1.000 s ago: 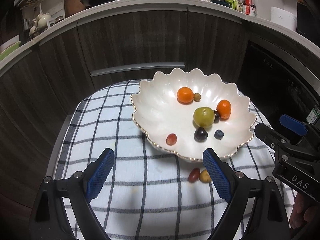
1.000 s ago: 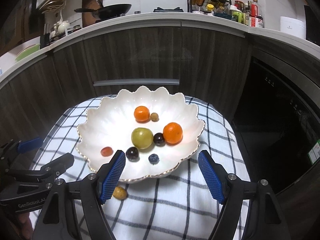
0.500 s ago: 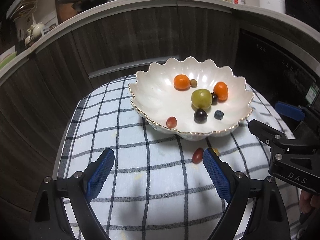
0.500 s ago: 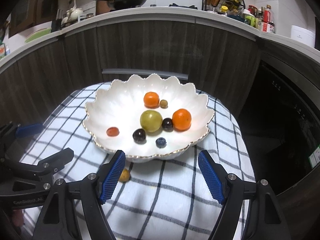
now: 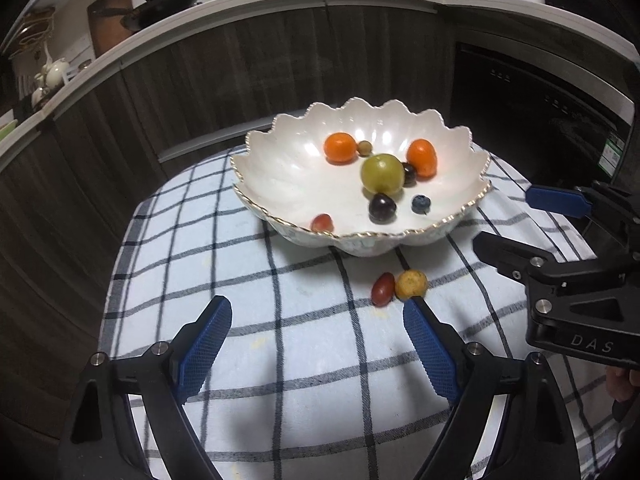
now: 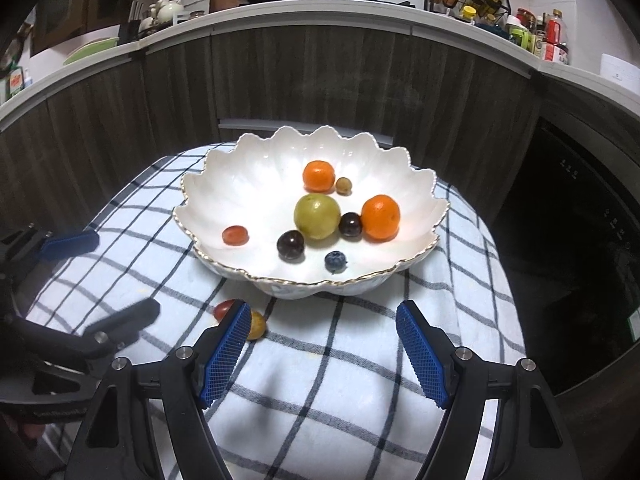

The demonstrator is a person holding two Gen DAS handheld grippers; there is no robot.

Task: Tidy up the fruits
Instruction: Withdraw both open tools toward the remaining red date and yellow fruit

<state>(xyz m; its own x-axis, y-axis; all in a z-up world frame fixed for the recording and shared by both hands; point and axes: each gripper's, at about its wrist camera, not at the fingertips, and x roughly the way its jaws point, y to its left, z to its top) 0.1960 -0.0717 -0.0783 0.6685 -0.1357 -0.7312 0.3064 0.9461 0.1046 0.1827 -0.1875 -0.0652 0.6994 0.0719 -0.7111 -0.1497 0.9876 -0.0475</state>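
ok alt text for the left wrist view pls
A white scalloped bowl holding eight small fruits sits on a checked cloth; a red grape and yellow fruit lie outside it, ahead of the open left gripper.

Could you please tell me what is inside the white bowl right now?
The bowl holds two oranges, a green fruit, two dark cherries, a blueberry, a red grape and a small brownish fruit. Nothing seems hidden.
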